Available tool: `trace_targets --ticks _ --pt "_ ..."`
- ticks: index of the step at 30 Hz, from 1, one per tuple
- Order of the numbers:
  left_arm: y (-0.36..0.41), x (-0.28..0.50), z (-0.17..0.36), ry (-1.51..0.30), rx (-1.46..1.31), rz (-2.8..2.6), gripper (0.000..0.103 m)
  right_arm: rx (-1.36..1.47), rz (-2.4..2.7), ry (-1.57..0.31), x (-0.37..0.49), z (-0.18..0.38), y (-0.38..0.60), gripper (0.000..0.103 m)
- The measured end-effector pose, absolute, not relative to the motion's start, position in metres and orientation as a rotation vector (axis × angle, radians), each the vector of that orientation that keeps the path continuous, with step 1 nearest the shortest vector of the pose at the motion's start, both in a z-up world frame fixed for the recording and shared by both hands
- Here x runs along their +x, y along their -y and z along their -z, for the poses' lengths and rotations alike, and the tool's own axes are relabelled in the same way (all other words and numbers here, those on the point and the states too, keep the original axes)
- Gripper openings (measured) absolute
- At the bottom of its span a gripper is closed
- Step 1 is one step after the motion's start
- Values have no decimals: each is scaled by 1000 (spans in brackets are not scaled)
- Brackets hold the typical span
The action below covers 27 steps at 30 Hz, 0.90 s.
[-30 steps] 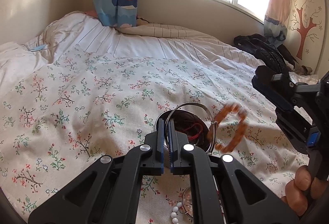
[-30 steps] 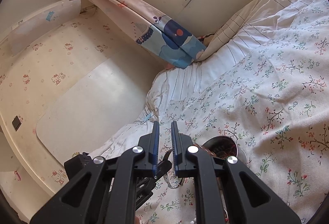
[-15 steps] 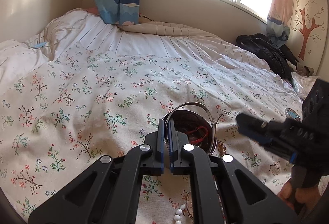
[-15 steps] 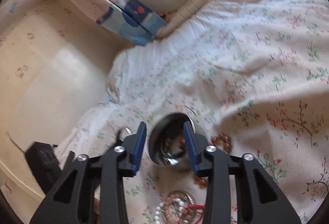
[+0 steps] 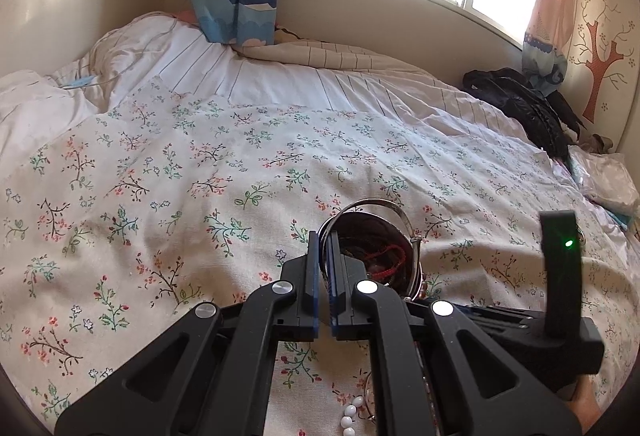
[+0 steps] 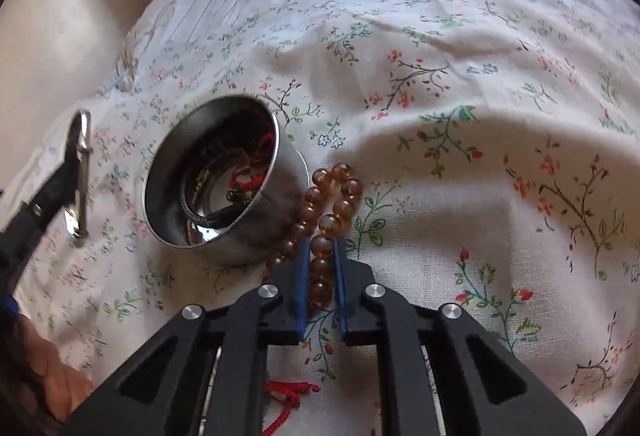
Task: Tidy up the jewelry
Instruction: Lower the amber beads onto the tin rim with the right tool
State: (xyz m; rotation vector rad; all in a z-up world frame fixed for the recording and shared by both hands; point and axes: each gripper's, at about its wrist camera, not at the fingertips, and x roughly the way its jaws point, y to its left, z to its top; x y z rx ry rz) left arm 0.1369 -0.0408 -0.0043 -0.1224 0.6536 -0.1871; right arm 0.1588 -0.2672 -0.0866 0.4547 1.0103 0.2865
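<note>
Left wrist view: the left gripper is clenched on the thin silver bail handle of a small metal bowl, its blue-lined fingers pinching the wire where it meets the near rim. The bowl sits on a floral bedsheet, directly ahead of the fingers, with dark cords and a red string heaped inside. A few white beads lie on the cloth under the gripper body. The right gripper's black housing stands just to the right, a green light glowing on it.

Right wrist view: the right gripper straddles one strand of an amber bead bracelet, its jaws close about the beads; whether the pads already bite cannot be told. The bracelet lies flattened into a narrow loop, its long axis running straight away from the fingers, its far end beside the bowl's outer wall and touching it. The right hand is plainly the nearer one. The beads are round, glossy and translucent brown, probably slippery; the bowl is polished steel and tilts on the soft, wrinkled cotton. A red cord trails beneath the gripper. The likely next move is a short lift, leftward over the rim.
</note>
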Motion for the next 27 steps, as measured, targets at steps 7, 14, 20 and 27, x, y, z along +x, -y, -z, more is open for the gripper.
trace_targets --ticks 7,14,20,27 --pt "44 138 6 -657 -111 193 4 810 -453 -732 138 53 314 12" --pt "48 142 8 -664 -100 194 4 816 -568 -568 140 17 304 12" --pt "56 148 11 -669 -87 202 4 829 -608 -558 150 17 294 12" --pt "66 165 19 -700 -84 220 4 832 -640 -568 169 20 284 12"
